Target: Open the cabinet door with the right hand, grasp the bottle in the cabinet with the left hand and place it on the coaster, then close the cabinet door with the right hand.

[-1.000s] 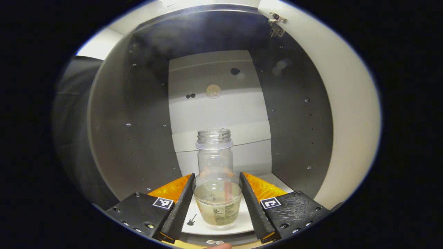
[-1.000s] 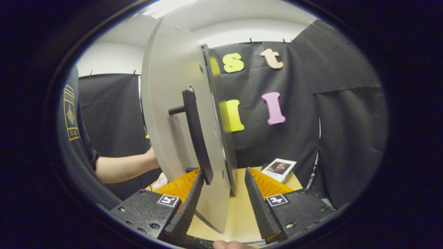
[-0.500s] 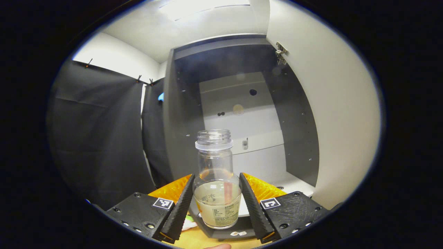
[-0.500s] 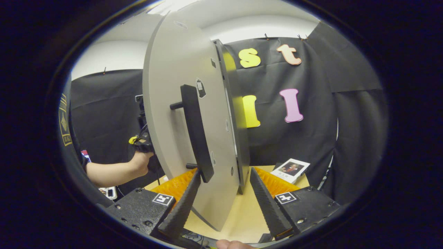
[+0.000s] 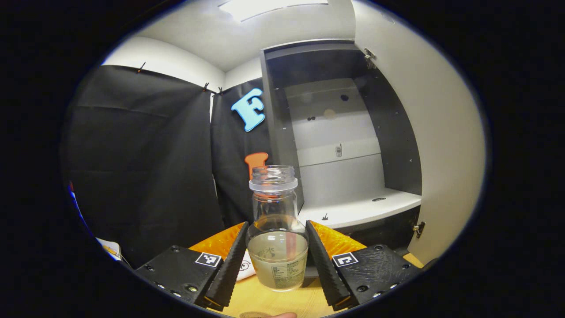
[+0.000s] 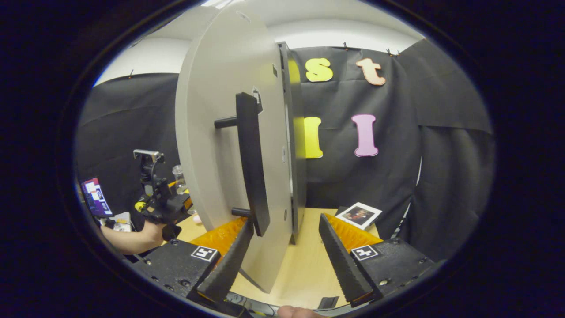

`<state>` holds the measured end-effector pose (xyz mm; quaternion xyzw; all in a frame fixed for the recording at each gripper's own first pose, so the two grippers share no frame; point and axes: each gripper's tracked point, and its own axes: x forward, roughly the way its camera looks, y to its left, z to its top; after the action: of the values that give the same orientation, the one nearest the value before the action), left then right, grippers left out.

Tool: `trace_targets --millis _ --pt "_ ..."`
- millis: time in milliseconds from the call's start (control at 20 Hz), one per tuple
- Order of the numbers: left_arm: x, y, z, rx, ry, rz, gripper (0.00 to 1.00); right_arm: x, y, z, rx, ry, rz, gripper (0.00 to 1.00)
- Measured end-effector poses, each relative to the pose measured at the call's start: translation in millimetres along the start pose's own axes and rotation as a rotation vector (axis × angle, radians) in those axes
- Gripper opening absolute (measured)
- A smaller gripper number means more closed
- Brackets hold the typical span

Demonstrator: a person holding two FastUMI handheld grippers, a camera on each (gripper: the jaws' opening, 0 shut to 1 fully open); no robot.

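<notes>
A clear glass bottle (image 5: 277, 247) with pale liquid in its lower part and no cap stands upright between the fingers of my left gripper (image 5: 276, 229), which is shut on its body. It hangs above the wooden table (image 5: 260, 300), outside the open cabinet (image 5: 340, 154), whose white shelf (image 5: 353, 212) lies behind and to the right. In the right gripper view, the grey cabinet door (image 6: 212, 145) stands edge-on with its black bar handle (image 6: 251, 163). My right gripper (image 6: 286, 221) is open, and its fingers straddle the door's lower edge. Farther left, a hand holds the left gripper (image 6: 159, 198) with the bottle (image 6: 178, 174).
The open door (image 5: 441, 154) rises on the right in the left gripper view. A small photo card (image 6: 358, 215) lies on the table (image 6: 304, 265) near the black cloth wall. A white card (image 5: 243, 270) lies on the table behind the left finger.
The left gripper has drawn the bottle out of the cabinet, back and to the left; the shelf is now well behind it. The right gripper stays at the door, shifted slightly.
</notes>
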<state>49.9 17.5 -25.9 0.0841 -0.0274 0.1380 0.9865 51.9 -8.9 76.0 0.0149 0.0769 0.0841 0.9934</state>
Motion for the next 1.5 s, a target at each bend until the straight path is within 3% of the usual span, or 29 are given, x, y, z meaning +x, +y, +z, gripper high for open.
trace_targets --millis 200,350,500,750,900,1050,1400,1500 --pt "-6.3 19.2 -43.2 -0.064 0.011 0.015 0.76 13.4 -7.5 -12.5 -0.052 0.01 -0.092 0.95" --pt "-8.6 34.6 -75.3 -0.099 0.016 0.022 0.76 21.4 -17.3 -27.8 -0.025 0.051 -0.163 0.95" --pt "-18.1 41.2 -127.4 -0.139 0.096 0.046 0.76 27.6 -16.8 -40.0 0.013 0.076 -0.179 0.95" --pt "-34.8 58.6 -180.0 -0.086 0.126 0.104 0.76 24.2 -21.7 -53.9 -0.024 0.151 -0.242 0.95" --pt "-42.7 61.6 -223.4 -0.081 0.202 0.124 0.77 23.8 -20.5 -56.7 -0.065 0.171 -0.244 0.95" --pt "-53.4 62.7 -258.4 -0.114 0.279 0.142 0.77 20.8 -18.4 -66.9 0.013 0.2 -0.227 0.95" --pt "-63.5 61.4 -262.0 -0.064 0.246 0.153 0.77 25.2 -16.3 -79.9 0.057 0.244 -0.203 0.95" --pt "-65.2 55.3 -265.7 -0.112 0.263 0.134 0.72 26.2 -16.1 -80.5 0.062 0.247 -0.201 0.95"
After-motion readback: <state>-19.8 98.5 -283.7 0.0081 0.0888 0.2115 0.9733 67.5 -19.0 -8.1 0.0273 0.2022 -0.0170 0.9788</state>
